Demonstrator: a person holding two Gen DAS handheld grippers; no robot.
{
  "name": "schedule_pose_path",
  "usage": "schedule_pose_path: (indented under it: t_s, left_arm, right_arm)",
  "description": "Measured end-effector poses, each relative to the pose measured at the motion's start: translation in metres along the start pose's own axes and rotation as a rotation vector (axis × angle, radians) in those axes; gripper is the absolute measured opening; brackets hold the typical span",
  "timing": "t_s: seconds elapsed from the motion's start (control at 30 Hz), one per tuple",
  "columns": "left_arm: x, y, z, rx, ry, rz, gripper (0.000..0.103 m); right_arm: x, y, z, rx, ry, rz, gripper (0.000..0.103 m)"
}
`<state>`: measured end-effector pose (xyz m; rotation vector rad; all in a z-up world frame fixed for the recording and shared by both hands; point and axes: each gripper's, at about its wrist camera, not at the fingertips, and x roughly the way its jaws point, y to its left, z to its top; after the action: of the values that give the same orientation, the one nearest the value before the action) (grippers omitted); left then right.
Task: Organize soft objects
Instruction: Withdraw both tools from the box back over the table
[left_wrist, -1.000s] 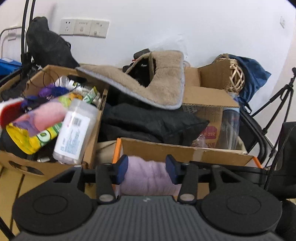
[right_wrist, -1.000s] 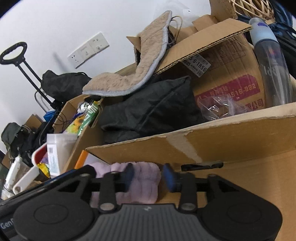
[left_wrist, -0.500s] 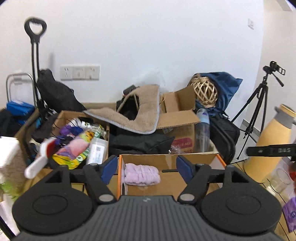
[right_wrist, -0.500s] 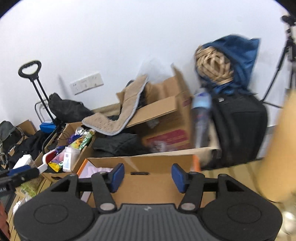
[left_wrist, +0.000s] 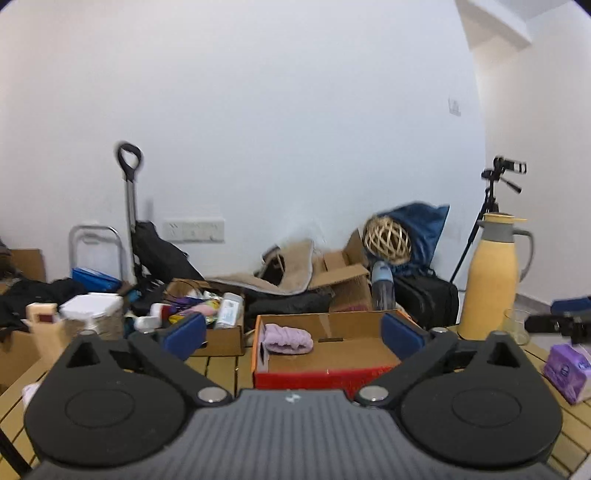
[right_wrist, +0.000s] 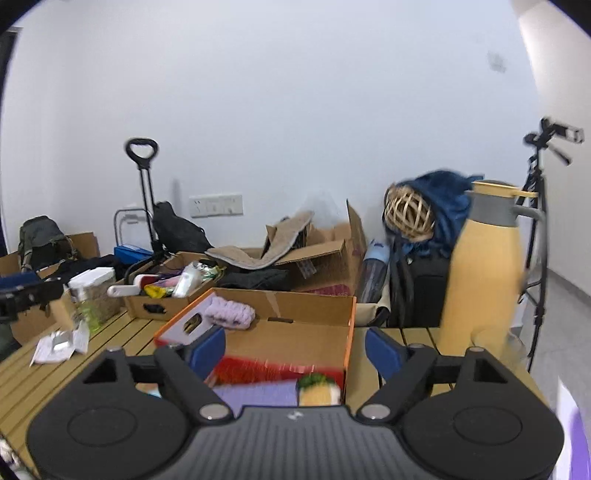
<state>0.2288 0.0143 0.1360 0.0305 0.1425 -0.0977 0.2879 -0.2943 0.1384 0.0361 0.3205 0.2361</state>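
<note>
While both tongs gape empty, striped purple cloth (right_wrist: 258, 395) before box (right_wrist: 314, 306): right-wrist view only.

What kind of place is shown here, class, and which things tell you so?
Probably a storeroom or makeshift recording room: cluttered brown cardboard boxes, a black camera tripod, and a slatted wooden table.

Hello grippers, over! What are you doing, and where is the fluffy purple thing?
Left gripper open, empty. Right gripper open, empty. Both just opened. Fluffy lilac cloth lies in orange-edged cardboard box, back left corner. Nothing in the way.
</note>
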Motion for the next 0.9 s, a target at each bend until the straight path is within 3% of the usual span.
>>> schedule_pose_path:
  t_s: [0.17,0.33,0.4,0.7,0.9]
  left_arm:
    - [-0.085,-0.013,-0.054,-0.018,-0.046,0.028,0.103]
    - [-0.126,-0.013,-0.094,-0.082,0.052,0.013,0.103]
    - [-0.128,-0.01,-0.099,-0.081,0.076,0.008,0.103]
    - [-0.12,-0.019,-0.102,-0.058,0.071,-0.004,0.103]
    - [-0.088,-0.031,-0.118,-0.042,0.155,-0.057,0.103]
  right_arm:
    - [-0.074,0.027,-0.078,0.004,-0.055,0.014,0.099]
    - [-0.124,0.054,-0.138,0.016,-0.08,-0.01,0.102]
    - [-0.133,0.057,-0.149,0.068,-0.06,0.016,0.102]
    - [-0.132,0.07,-0.15,0.015,-0.057,0.022,0.098]
    - [-0.106,0.066,-0.158,0.027,0.0,0.034,0.091]
